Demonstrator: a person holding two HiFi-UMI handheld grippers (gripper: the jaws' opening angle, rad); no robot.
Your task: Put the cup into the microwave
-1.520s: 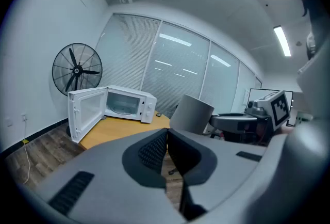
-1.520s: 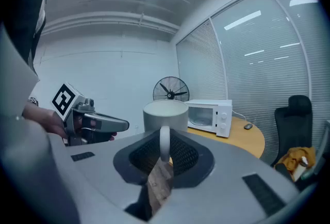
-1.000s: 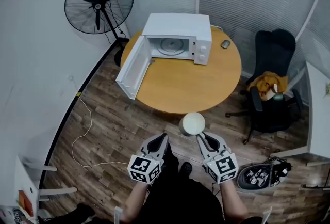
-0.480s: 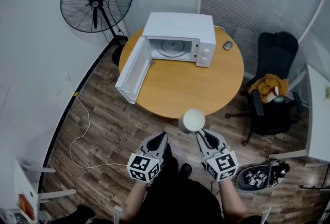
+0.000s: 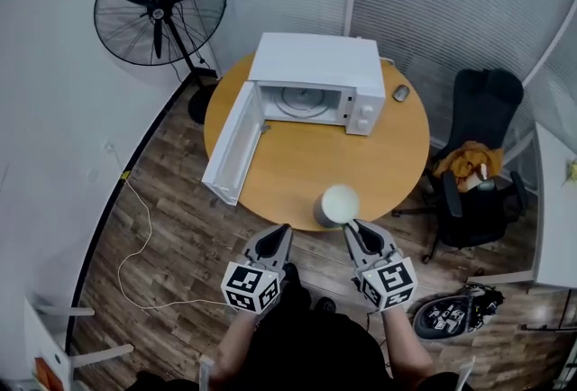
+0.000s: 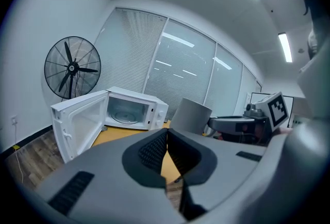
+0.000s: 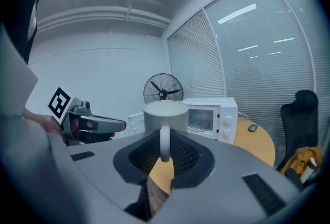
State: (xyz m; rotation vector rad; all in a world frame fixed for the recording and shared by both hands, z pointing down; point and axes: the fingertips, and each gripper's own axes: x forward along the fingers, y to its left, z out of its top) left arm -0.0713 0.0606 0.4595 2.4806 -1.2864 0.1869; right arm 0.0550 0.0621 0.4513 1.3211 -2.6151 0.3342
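Note:
A white microwave (image 5: 311,78) stands at the far side of the round wooden table (image 5: 379,155), its door (image 5: 232,146) swung open to the left and its turntable showing. My right gripper (image 5: 353,227) is shut on the handle (image 7: 164,143) of a pale cup (image 5: 336,204), holding it upright over the table's near edge. In the right gripper view the cup (image 7: 165,113) stands just beyond the jaws, with the microwave (image 7: 210,111) behind it. My left gripper (image 5: 281,232) hangs beside it to the left, shut and holding nothing. In its own view, the left gripper (image 6: 166,141) has the cup (image 6: 190,116) to its right.
A standing fan (image 5: 158,6) is at the back left by the wall. A black office chair (image 5: 478,164) with a yellow cloth sits right of the table. A computer mouse (image 5: 401,93) lies next to the microwave. A cable (image 5: 135,236) trails on the wood floor, and a dark bag (image 5: 451,310) lies at the lower right.
Both grippers have moved forward toward the table. The cup, which hung over the floor short of the table, now hangs over the table's near edge.

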